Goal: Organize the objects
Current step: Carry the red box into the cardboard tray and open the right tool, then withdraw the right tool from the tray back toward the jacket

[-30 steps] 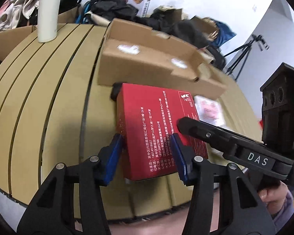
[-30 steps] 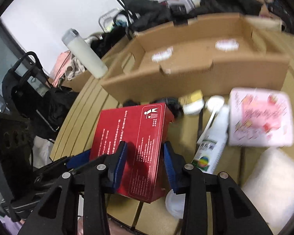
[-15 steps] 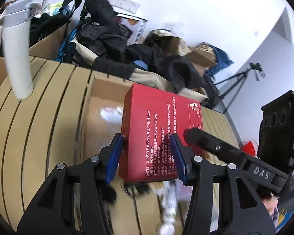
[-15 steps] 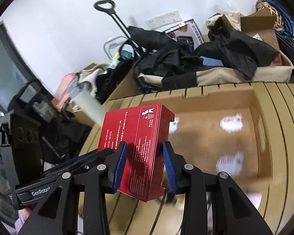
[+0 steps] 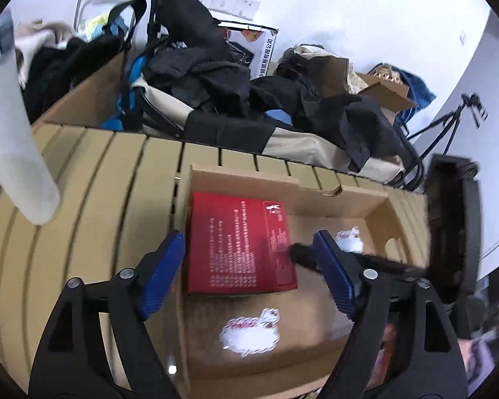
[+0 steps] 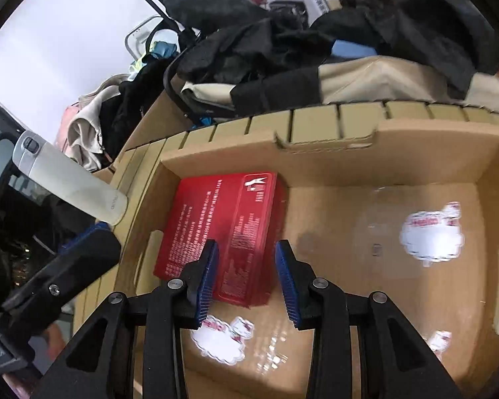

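Observation:
A red box (image 5: 239,242) with white print lies flat in the far left corner of an open cardboard carton (image 5: 346,193); it also shows in the right wrist view (image 6: 223,229), inside the carton (image 6: 432,136). My left gripper (image 5: 249,276) is open, its blue pads spread wider than the box and just above its near end. My right gripper (image 6: 246,279) is open too, its pads apart over the box's near right edge. Neither holds anything.
A white insulated bottle (image 6: 70,183) stands on the slatted table (image 5: 93,199) left of the carton; it also shows in the left wrist view (image 5: 13,139). White "Hello" stickers (image 5: 249,332) lie on the carton floor. Dark clothes and bags (image 5: 216,76) pile up behind the table.
Both grippers carried the red box up from the table front and over the carton, set it down in the far left corner, and opened off it.

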{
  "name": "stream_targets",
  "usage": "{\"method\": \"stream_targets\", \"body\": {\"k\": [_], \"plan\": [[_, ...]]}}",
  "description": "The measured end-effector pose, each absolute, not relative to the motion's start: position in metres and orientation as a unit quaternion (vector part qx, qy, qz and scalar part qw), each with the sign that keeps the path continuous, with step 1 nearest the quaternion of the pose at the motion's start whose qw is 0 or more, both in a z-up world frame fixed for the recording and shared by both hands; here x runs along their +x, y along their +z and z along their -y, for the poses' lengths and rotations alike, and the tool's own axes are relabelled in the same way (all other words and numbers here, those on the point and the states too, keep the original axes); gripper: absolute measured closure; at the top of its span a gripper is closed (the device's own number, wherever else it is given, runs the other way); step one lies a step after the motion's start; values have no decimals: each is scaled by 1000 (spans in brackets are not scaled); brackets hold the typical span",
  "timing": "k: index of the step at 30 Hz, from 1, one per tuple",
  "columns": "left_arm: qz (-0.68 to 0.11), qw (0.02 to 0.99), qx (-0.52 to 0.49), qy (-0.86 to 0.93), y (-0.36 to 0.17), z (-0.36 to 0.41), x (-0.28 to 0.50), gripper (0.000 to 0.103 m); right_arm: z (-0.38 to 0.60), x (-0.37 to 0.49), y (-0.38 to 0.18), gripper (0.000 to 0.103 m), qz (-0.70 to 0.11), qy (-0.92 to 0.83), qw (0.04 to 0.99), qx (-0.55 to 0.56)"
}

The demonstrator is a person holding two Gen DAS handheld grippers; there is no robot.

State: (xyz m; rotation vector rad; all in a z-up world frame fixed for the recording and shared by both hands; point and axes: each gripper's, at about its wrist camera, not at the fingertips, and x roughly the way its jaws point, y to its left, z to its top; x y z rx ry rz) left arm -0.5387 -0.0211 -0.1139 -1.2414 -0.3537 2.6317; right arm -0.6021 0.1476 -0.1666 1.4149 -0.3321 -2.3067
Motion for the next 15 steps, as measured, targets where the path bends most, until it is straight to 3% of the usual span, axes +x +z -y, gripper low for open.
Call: {"method": "stream_targets", "body": {"k": [3,5,7,11,15], "plan": [[99,89,-429,893,-98,21,-528,14,-160,-588,-144,60,95,-840,189,500],[88,78,-430,895,-83,26,-514,7,-168,-578,-127,48,65,-848,170,498],[84,64,-423,900,-70,33,-500,4,-177,-562,-105,18,17,-862,147,484],[68,15,-405,912,-38,51,-458,0,-207,-525,-68,17,-41,-879,108,463],[46,-21,-381,923,-9,58,-398,0,-241,-477,-31,17,-35,-886,97,452]]}}
